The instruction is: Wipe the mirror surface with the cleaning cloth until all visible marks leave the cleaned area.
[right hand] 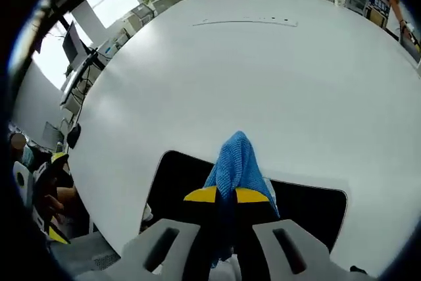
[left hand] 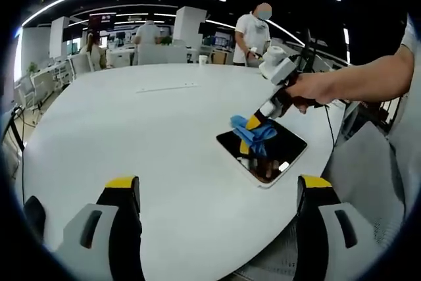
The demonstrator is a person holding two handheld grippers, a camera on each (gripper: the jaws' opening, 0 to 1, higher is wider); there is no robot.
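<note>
The cloth (right hand: 238, 162) is being clamped in the right gripper (right hand: 227, 195) directly over the mirror (right hand: 309, 205), while the left gripper (left hand: 220, 192) is being held apart, well off.

My left gripper view low, well back from the mirror (left hand: 262, 153); my right close above it (right hand: 309, 205), table (left hand: 131, 129) shared.
</note>
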